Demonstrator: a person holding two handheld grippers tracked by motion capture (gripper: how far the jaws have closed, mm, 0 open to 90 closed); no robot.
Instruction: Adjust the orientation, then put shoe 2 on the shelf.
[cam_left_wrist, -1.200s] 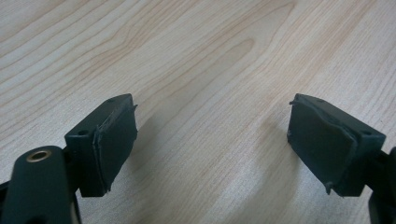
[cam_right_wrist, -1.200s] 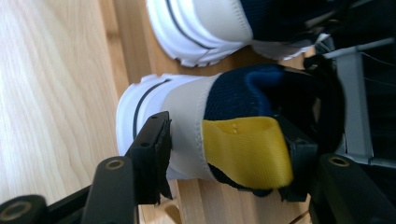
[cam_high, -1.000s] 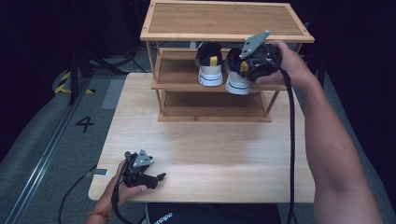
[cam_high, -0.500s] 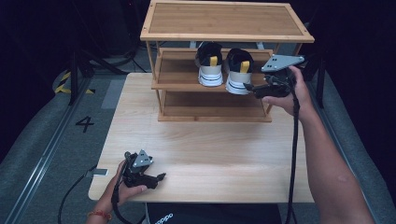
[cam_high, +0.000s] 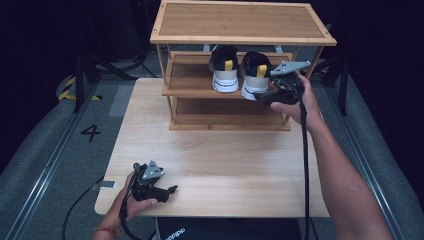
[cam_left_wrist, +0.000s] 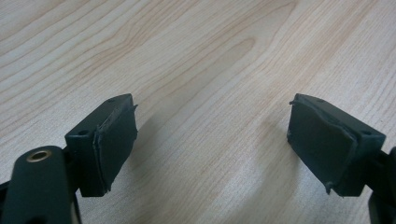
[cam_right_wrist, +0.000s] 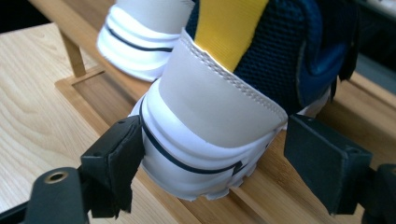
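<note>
Standing beside the table (cam_high: 225, 165), I see two sneakers on the middle shelf of the wooden shoe rack (cam_high: 243, 22), which sits at the far edge of the table; their heels point toward the person. The right sneaker (cam_high: 255, 75) is near the right end of that shelf, just beside the left sneaker (cam_high: 224, 68). The right gripper (cam_right_wrist: 210, 163) has its fingers spread, one on each side of the white heel of the right sneaker, and they do not pinch it yet. I think the shoe is light, with a soft knitted upper and a stiffer heel cup and rubber sole. The smooth white heel may slip a little, so the firm heel counter, low near the sole, looks like the best place to take hold; the yellow pull tab would bend too easily. The left gripper (cam_high: 150, 181) rests near the front left corner of the table with its fingers (cam_left_wrist: 109, 144) spread over bare wood, holding nothing. Compared with half a second ago, the right gripper has moved leftward from the right side of the rack and now sits at the heel, while the left gripper and both sneakers have not moved.
</note>
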